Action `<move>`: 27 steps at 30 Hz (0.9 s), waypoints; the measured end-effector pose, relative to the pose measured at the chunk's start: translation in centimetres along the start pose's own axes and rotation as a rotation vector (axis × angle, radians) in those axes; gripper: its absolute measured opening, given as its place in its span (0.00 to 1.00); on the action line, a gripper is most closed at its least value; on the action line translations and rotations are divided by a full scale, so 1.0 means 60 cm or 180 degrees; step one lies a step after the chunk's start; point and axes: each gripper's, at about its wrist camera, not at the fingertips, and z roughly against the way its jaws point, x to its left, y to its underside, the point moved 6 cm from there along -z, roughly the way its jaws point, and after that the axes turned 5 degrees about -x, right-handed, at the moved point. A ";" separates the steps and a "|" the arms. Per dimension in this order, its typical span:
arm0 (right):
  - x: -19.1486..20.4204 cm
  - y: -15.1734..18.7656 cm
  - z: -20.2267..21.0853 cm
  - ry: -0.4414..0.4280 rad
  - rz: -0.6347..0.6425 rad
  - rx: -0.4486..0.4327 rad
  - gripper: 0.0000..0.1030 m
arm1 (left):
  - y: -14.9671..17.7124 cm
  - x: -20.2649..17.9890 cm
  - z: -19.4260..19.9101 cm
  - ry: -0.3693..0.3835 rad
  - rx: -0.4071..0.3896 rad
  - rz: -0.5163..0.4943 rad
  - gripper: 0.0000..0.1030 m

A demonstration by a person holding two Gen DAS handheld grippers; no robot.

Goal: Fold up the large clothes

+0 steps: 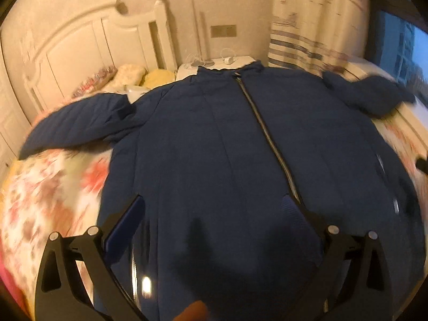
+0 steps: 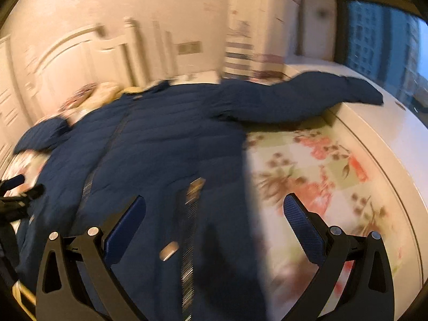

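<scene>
While the navy puffer jacket (image 1: 214, 139) lies spread front-up on the floral bedspread (image 1: 48, 187), zip (image 1: 267, 133) closed and both sleeves out to the sides, no fold looks started yet, so I judge this as the setup step: grippers coming in over the hem end.

Left gripper (image 1: 214, 214) hangs over the lower front of the jacket, jaws wide apart, nothing between them. Right gripper (image 2: 214, 214) likewise wide open and empty; its left finger sits over the jacket's side edge, its right finger over bare bedspread, i.e. it straddles the edge. Whether either one touches the fabric, can't tell.

Next move, prob.: pick a sleeve or side edge and bring it across the body. The right-side sleeve (image 2: 307, 99) stretches away w/ its cuff resting on the white bed frame (image 2: 388, 133), well apart from the right gripper, so that calls for a reach fwd. Padded fabric is bulky; a pinch needs a thin edge or the cuff, not the thick middle.

Hard to make out: both views are motion-blurred, esp. the right wrist one. Hem is cut off at the bottom of frame, under the grippers. Small shiny bits on the front (image 2: 169, 251), maybe snaps or zip pulls, unclear. Left sleeve's (image 1: 75, 123) cuff is smeared at the edge. Dark object (image 2: 16, 195) at the far left of the right view is likely the other gripper, not sure.
</scene>
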 end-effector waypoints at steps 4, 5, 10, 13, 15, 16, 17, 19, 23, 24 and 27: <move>-0.101 -0.049 -0.100 0.0206 -0.0512 0.0134 0.91 | -0.068 0.032 -0.107 -0.0055 0.0066 0.0348 0.98; -0.123 -0.062 -0.124 0.0284 -0.0569 0.0133 0.89 | -0.076 0.040 -0.132 -0.0068 0.0105 0.0401 0.97; -0.223 -0.118 -0.224 0.0521 -0.1048 0.0173 0.83 | -0.053 0.058 -0.219 0.0062 0.0398 0.0708 0.96; -0.252 -0.147 -0.262 0.0694 -0.1080 0.0128 0.83 | -0.051 0.052 -0.215 0.0124 0.0318 0.0652 0.98; -0.280 -0.163 -0.290 0.0868 -0.1164 0.0137 0.81 | -0.052 0.054 -0.215 0.0149 0.0308 0.0682 0.98; -0.293 -0.169 -0.302 0.0919 -0.1219 0.0142 0.74 | -0.053 0.055 -0.217 0.0145 0.0300 0.0679 0.98; -0.297 -0.174 -0.309 0.0932 -0.1238 0.0132 0.68 | -0.054 0.054 -0.218 0.0133 0.0304 0.0666 0.98; -0.291 -0.200 -0.314 0.0695 -0.1221 -0.0065 0.39 | -0.055 0.050 -0.224 0.0066 0.0340 0.0581 0.98; -0.217 -0.277 -0.278 0.0438 -0.0813 -0.0590 0.30 | -0.058 0.040 -0.236 -0.0057 0.0418 0.0426 0.98; -0.181 -0.290 -0.271 0.0269 -0.0709 -0.0626 0.30 | -0.057 0.041 -0.235 -0.0049 0.0418 0.0431 0.98; -0.045 -0.309 -0.256 -0.0349 -0.0323 -0.0630 0.30 | -0.057 0.047 -0.235 0.0023 0.0384 0.0493 0.98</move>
